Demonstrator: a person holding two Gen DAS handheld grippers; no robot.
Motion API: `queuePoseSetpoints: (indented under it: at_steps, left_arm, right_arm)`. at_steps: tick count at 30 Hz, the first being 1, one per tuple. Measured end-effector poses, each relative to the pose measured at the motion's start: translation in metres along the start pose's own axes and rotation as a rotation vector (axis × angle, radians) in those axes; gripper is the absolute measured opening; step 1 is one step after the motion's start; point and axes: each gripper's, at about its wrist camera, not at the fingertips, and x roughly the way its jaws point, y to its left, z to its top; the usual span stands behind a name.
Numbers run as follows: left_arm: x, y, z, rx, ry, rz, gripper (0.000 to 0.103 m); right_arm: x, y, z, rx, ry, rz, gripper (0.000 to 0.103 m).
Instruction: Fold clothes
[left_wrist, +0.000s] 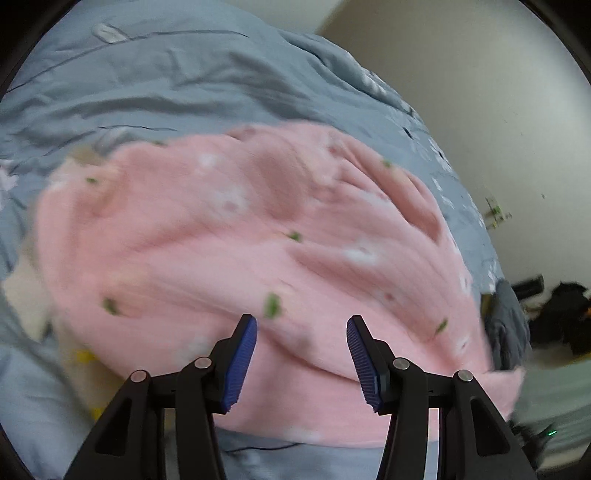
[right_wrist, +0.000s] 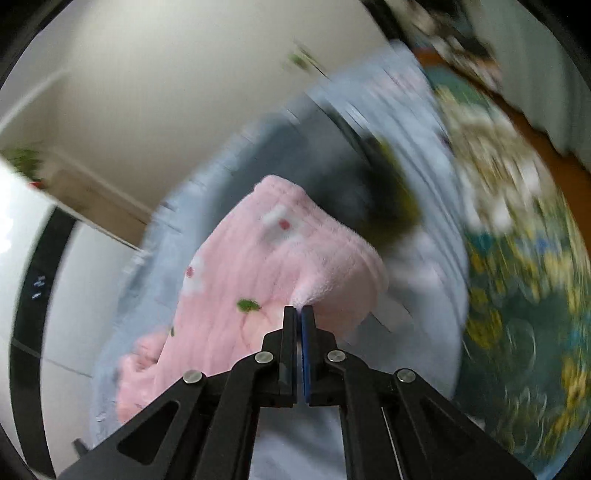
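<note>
Pinching pink garment (right_wrist: 258, 266), right gripper (right_wrist: 299, 312); left gripper (left_wrist: 301, 325) fingers apart, empty.

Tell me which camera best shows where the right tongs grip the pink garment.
Right wrist view: the right tongs are shut on a pinched edge of the pink garment. Left wrist view shows only the garment's spread body under the open left tongs.

Motion-blurred patterned rug (right_wrist: 524, 295), dark smeared object (right_wrist: 384, 206) unidentifiable
</note>
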Motion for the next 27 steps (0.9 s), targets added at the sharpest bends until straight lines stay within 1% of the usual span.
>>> queuePoseSetpoints:
  at_steps: [1, 3, 4, 6, 8, 11, 13, 14, 15, 16, 17, 19, 20, 21, 22, 23, 24, 25, 27]
  left_arm:
    - [-0.006, 0.007, 0.006, -0.015, -0.025, 0.032, 0.055]
    - [-0.024, 0.029, 0.015, -0.045, -0.076, 0.104, 0.055]
    - [-0.037, 0.043, 0.018, -0.06, -0.103, 0.143, 0.055]
    - [-0.086, 0.092, 0.005, -0.081, -0.133, 0.203, 0.055]
    - [-0.096, 0.111, 0.008, -0.107, -0.148, 0.292, 0.055]
    - [-0.106, 0.141, 0.005, -0.175, -0.149, 0.388, 0.055]
    - [-0.097, 0.152, 0.006, -0.207, -0.132, 0.359, 0.055]
    - [-0.092, 0.158, 0.007, -0.223, -0.123, 0.344, 0.055]
    - [-0.087, 0.164, 0.008, -0.238, -0.114, 0.33, 0.055]
    - [-0.087, 0.167, 0.008, -0.246, -0.114, 0.311, 0.055]
    - [-0.087, 0.17, 0.008, -0.253, -0.114, 0.293, 0.055]
    - [-0.083, 0.175, 0.007, -0.273, -0.108, 0.268, 0.054]
    - [-0.082, 0.177, 0.007, -0.283, -0.106, 0.256, 0.052]
    - [-0.082, 0.182, 0.006, -0.303, -0.093, 0.244, 0.05]
    - [-0.081, 0.188, 0.004, -0.324, -0.081, 0.232, 0.048]
    - [-0.081, 0.193, 0.003, -0.344, -0.069, 0.22, 0.043]
    - [-0.084, 0.197, 0.0, -0.352, -0.067, 0.223, 0.041]
    - [-0.087, 0.2, -0.003, -0.361, -0.066, 0.227, 0.04]
    - [-0.085, 0.202, -0.005, -0.375, -0.059, 0.228, 0.033]
  right_arm:
    - [0.018, -0.014, -0.007, 0.045, 0.057, -0.043, 0.002]
    - [0.037, -0.029, -0.014, 0.078, 0.137, -0.067, 0.002]
    - [0.044, -0.032, -0.02, 0.085, 0.147, -0.087, 0.002]
    - [0.044, -0.029, -0.02, 0.069, 0.139, -0.092, 0.002]
    - [0.043, -0.026, -0.021, 0.052, 0.131, -0.097, 0.005]
    - [0.029, -0.021, -0.015, 0.038, 0.1, -0.115, 0.005]
    - [0.017, -0.018, -0.012, 0.021, 0.069, -0.144, 0.008]
    - [0.013, -0.019, 0.004, 0.017, 0.058, -0.155, 0.01]
    - [0.006, -0.015, 0.007, 0.012, 0.048, -0.16, 0.013]
    - [0.003, -0.011, 0.01, 0.012, 0.048, -0.155, 0.019]
    - [-0.001, -0.011, 0.011, 0.021, 0.051, -0.151, 0.021]
    - [0.006, -0.005, 0.01, 0.034, 0.068, -0.108, 0.022]
    - [0.008, -0.001, 0.007, 0.036, 0.079, -0.074, 0.023]
    - [0.01, 0.005, 0.007, 0.032, 0.092, -0.041, 0.03]
    - [0.013, 0.01, 0.006, 0.025, 0.104, -0.027, 0.043]
    - [0.019, 0.016, 0.006, 0.021, 0.116, -0.021, 0.048]
    - [0.019, 0.02, 0.006, 0.022, 0.125, -0.017, 0.05]
    - [0.026, 0.025, 0.008, 0.029, 0.136, -0.012, 0.05]
    - [0.041, 0.036, 0.01, 0.026, 0.148, -0.026, 0.05]
